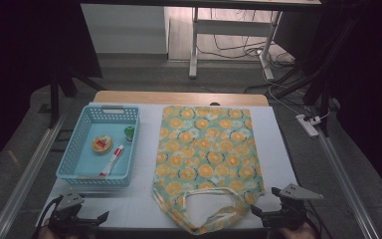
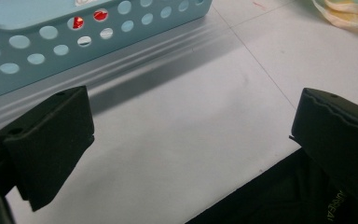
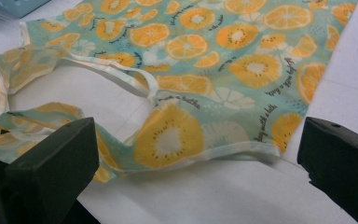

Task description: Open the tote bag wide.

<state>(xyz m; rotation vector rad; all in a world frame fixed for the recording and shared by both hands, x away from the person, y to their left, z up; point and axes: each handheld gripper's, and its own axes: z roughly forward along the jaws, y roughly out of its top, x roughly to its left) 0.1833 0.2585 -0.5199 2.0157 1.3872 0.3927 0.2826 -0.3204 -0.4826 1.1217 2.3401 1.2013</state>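
Soft cloth tote bag (image 1: 206, 154) — orange-slice print on pale green — lies flat at table centre, thin handles (image 1: 214, 211) looped toward the near edge. Right gripper (image 1: 271, 215) hovers just beside its corner, jaws spread, empty. Left gripper (image 1: 87, 220) likewise released, near the perforated blue plastic basket (image 1: 69, 159).

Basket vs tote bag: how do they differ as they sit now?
The blue basket is rigid with perforated walls; the tote bag is soft cloth lying flat. The basket is plain blue; the bag bears an orange-slice print. The basket holds a tube and two small items; the bag looks empty. Both rest on the white table.
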